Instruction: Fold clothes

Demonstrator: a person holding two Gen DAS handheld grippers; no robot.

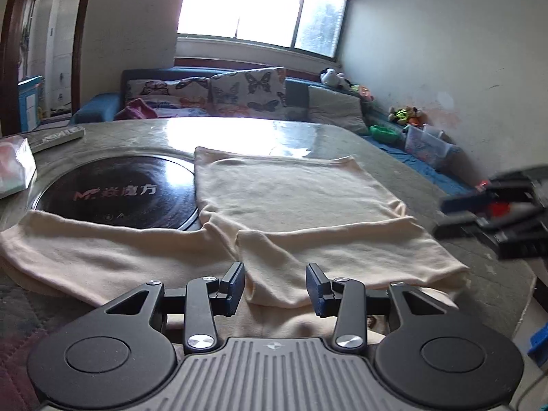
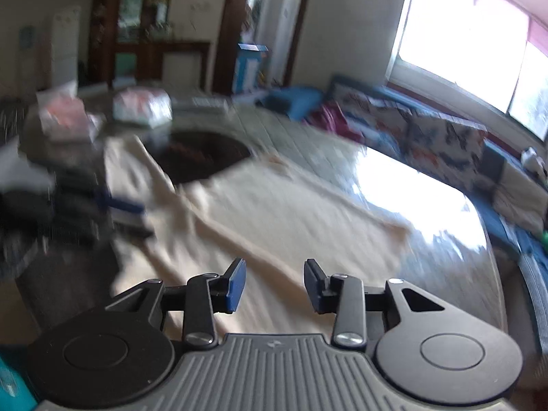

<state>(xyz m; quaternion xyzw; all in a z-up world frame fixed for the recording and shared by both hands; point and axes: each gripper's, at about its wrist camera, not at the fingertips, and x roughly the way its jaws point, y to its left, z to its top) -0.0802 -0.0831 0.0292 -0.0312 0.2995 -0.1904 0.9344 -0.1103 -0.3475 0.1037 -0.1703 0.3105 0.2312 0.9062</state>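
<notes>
A cream garment (image 1: pixel 291 198) lies flat on the round table, its body folded to the right and one sleeve (image 1: pixel 102 253) stretched out to the left. My left gripper (image 1: pixel 275 284) is open and empty, just above the garment's near edge. My right gripper (image 2: pixel 275 284) is open and empty, above the garment (image 2: pixel 274 212) at its right side. It shows blurred in the left wrist view (image 1: pixel 493 212) at the right edge of the table. The left gripper shows blurred in the right wrist view (image 2: pixel 85 205).
A black round hotplate (image 1: pixel 120 195) is set into the table, partly under the garment. A tissue pack (image 1: pixel 13 167) and a remote (image 1: pixel 58 137) lie at the far left. A blue sofa (image 1: pixel 239 92) with cushions stands behind the table, below a bright window.
</notes>
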